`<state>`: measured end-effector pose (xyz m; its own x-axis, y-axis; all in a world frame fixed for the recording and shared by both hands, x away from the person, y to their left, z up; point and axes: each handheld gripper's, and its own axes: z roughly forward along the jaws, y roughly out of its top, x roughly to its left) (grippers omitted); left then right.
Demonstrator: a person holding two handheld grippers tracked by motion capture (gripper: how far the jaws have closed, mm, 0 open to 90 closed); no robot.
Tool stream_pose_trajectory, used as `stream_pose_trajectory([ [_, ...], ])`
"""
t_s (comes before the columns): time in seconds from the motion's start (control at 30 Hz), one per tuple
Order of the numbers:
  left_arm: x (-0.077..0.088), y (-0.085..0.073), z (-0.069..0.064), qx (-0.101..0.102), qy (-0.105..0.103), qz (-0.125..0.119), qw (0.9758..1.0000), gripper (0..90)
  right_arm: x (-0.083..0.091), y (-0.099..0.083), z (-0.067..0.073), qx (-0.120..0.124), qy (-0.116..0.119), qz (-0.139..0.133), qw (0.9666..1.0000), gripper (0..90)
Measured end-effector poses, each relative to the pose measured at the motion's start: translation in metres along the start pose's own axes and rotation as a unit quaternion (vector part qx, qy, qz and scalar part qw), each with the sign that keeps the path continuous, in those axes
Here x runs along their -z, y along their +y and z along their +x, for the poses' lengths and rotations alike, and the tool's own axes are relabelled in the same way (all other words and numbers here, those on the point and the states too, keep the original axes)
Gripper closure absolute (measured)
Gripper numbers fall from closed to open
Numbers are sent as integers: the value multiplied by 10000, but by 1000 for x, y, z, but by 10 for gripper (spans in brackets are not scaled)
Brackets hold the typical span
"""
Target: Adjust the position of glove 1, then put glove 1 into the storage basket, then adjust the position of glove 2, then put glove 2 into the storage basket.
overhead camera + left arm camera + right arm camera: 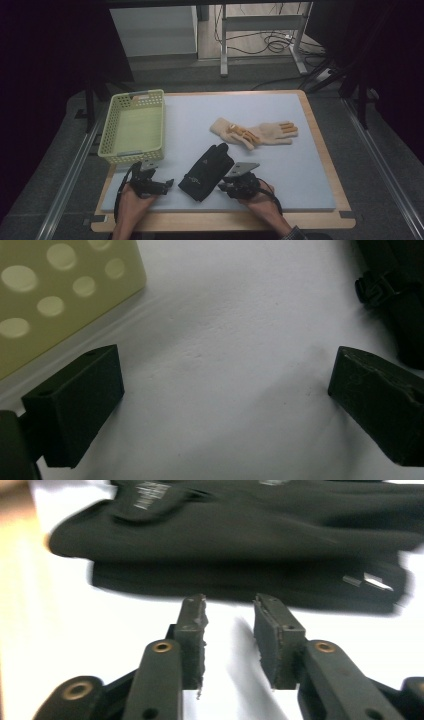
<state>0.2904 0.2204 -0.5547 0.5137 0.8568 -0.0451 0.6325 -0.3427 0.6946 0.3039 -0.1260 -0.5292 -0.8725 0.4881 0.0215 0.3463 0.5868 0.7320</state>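
A pair of black gloves lies stacked on the pale mat near the front, between my two grippers. My left gripper rests on the mat just left of them, its jaws spread wide with only bare mat between them; a black glove edge sits past its right jaw. My right gripper sits at the gloves' right side. Its jaws stand slightly apart with nothing between them, and the black gloves lie just beyond the tips. A pair of tan gloves lies farther back on the mat.
A pale yellow perforated basket stands empty at the left of the mat, its wall close to my left gripper. The grey mat covers a wooden table. Table legs and cables lie on the floor behind.
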Motion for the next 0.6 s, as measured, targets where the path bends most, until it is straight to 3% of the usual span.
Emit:
stream_pose_trajectory([
  [0.33, 0, 0, 1, 34, -21, -17, 10000, 21, 35, -24, -44, -445, -725, -126, 9963, 444],
  [0.6, 0, 0, 1, 36, -22, -15, 10000, 20, 62, -45, -74, -845, -1305, -213, 9876, 313],
])
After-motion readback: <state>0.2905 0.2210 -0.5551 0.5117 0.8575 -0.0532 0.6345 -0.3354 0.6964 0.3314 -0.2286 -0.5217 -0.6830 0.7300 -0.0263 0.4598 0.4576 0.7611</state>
